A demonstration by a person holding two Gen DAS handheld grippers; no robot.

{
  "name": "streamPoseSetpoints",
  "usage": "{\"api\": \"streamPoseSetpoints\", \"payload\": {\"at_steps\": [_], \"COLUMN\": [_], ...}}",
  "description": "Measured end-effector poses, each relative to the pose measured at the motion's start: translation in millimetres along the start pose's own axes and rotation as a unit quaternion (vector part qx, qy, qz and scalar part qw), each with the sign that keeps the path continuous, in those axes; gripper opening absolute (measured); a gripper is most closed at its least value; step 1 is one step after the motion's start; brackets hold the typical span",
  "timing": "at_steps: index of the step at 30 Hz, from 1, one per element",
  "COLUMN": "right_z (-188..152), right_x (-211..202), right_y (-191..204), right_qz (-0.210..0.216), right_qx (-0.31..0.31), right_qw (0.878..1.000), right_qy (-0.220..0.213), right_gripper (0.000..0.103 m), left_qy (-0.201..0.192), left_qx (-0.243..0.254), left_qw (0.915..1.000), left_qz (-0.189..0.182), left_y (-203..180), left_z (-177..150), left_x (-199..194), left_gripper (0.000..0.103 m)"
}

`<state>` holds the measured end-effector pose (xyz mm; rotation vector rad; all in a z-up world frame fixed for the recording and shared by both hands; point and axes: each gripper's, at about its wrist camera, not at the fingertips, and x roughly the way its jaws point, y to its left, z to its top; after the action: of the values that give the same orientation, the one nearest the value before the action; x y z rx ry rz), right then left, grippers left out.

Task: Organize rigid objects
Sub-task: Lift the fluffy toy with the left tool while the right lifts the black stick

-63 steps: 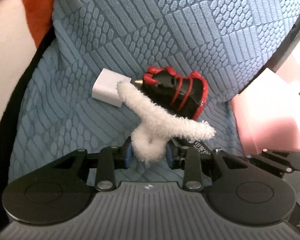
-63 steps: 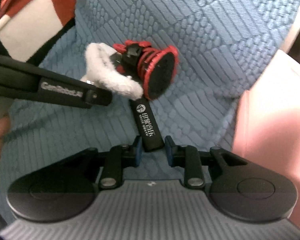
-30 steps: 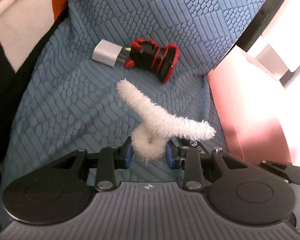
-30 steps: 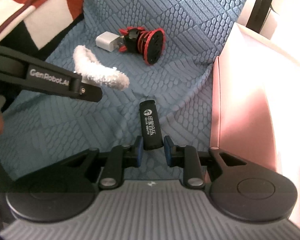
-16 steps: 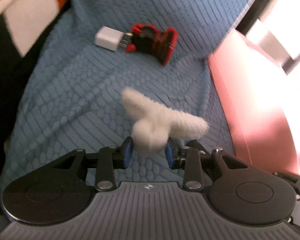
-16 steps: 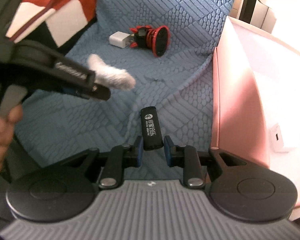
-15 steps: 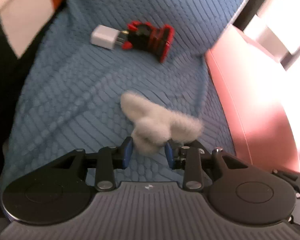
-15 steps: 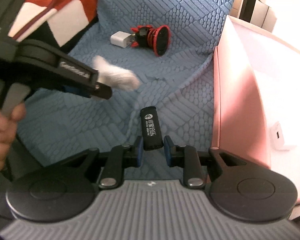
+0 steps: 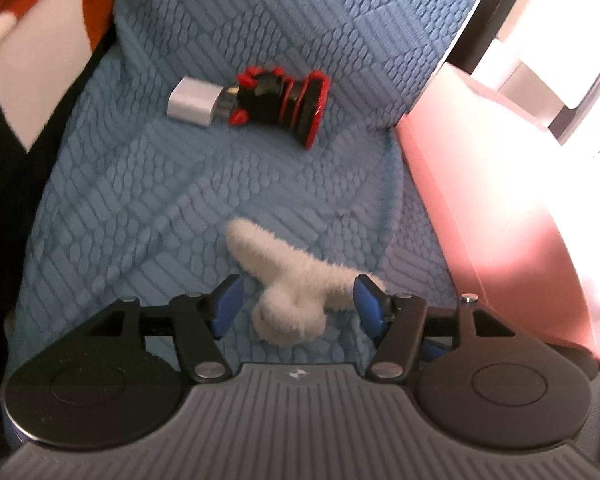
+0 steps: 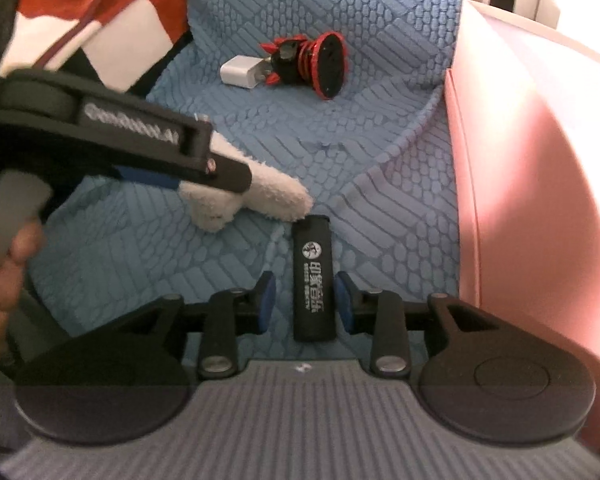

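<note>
A white fluffy piece [image 9: 291, 288] lies on the blue cushion [image 9: 139, 208] between the blue pads of my left gripper [image 9: 295, 304]. Its jaws are opening and neither pad touches the piece. In the right wrist view a black lighter [image 10: 314, 280] lies between the pads of my right gripper [image 10: 304, 300]. Those jaws are opening too, with a clear gap on the lighter's left side. The fluffy piece [image 10: 259, 196] sits just left of the lighter's far end, partly under the left gripper's finger [image 10: 203, 156].
Further back on the cushion lie a white charger plug [image 9: 193, 100] and, touching it, a red-and-black ribbed holder [image 9: 283, 100]. A pink box [image 9: 480, 220] borders the cushion on the right. A red-and-white cloth [image 10: 99, 20] lies at the left. A hand [image 10: 3, 276] holds the left gripper.
The left jaws have spread wide and let go of the fluffy piece, which now rests on the cushion. The right jaws have parted from the lighter.
</note>
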<state>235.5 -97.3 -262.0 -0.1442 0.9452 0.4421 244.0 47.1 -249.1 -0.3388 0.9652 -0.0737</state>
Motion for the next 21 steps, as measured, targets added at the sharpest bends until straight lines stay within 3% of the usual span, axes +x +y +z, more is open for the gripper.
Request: {"api": "streamPoseSetpoints", "payload": {"at_steps": [7, 21], "right_z": [3.4, 5.0], "right_x": [7.0, 3.7], "right_y": [-6.5, -7.3], "right_qz": [-0.002, -0.021], "right_qx": [0.012, 0.017], "right_qw": [1.0, 0.999], "right_qy": [-0.013, -0.025], "right_gripper": [0.026, 0.026], "left_qy": [0.006, 0.028], "left_qx": [0.006, 0.043], "left_qw": [1.0, 0.9986], "left_qz": [-0.002, 0.012], "left_y": [1.3, -3.2], "left_z": [4.2, -1.7], "left_x": [5.5, 17.0], "left_gripper": [0.066, 0.065]}}
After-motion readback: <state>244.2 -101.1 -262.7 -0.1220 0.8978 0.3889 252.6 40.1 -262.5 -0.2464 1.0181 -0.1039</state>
